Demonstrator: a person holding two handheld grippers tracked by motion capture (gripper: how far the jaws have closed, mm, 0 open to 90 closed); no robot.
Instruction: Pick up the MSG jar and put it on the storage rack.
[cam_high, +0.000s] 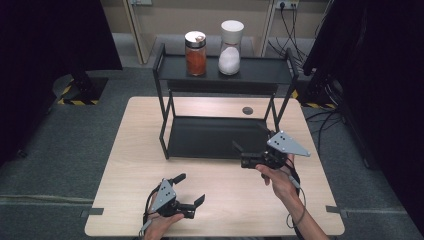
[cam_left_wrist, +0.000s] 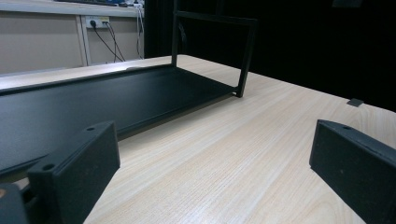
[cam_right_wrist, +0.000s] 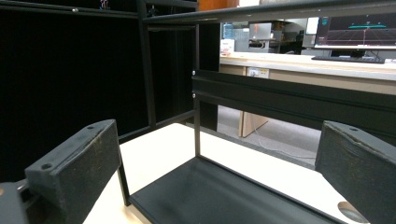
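Observation:
A black two-tier rack (cam_high: 165, 95) stands at the back of the wooden table (cam_high: 130, 150). Its top shelf carries a jar of orange-red powder (cam_high: 195, 54) and a white-lidded jar of white grains (cam_high: 230, 47). My left gripper (cam_high: 190, 189) is open near the table's front edge, with nothing between its fingers. In the left gripper view, the left gripper (cam_left_wrist: 210, 149) looks along the bare lower shelf (cam_left_wrist: 93, 102). My right gripper (cam_high: 250, 137) is open and empty at the front right corner of the lower shelf (cam_high: 210, 137). The right gripper (cam_right_wrist: 215, 158) faces into the rack, above the lower shelf (cam_right_wrist: 224, 196).
A round dark grommet (cam_high: 247, 110) sits in the table behind the rack. The rack's thin uprights (cam_right_wrist: 196, 121) and top shelf edge (cam_right_wrist: 280, 9) frame the space in front of the right gripper. Cables (cam_high: 295, 35) and dark curtains (cam_high: 380, 75) lie beyond the table.

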